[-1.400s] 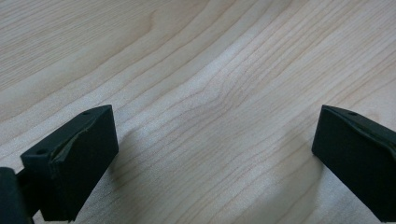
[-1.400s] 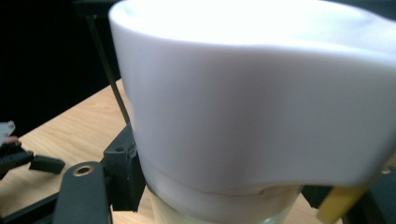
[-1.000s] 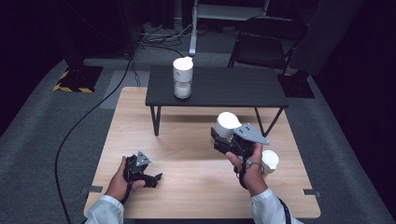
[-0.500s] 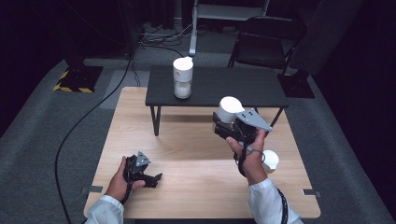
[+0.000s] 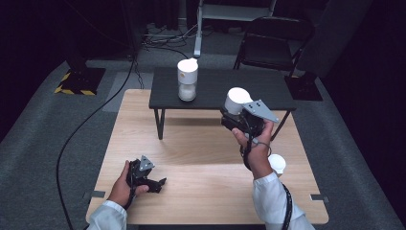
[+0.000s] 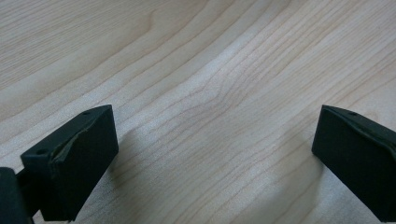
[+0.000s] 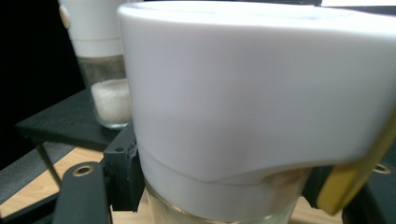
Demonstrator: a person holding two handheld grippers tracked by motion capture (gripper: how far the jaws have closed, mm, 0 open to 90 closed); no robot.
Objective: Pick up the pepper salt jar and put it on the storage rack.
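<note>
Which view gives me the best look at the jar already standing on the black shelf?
The high view: the jar stands whole and upright on the black shelf. The right gripper view shows it partly, behind the held jar.

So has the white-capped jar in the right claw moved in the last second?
Yes. The jar in the right claw has gone up and away, toward the black shelf.

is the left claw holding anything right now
No, the left claw has its black jaws wide apart, with just bare light wooden table between them.
</note>
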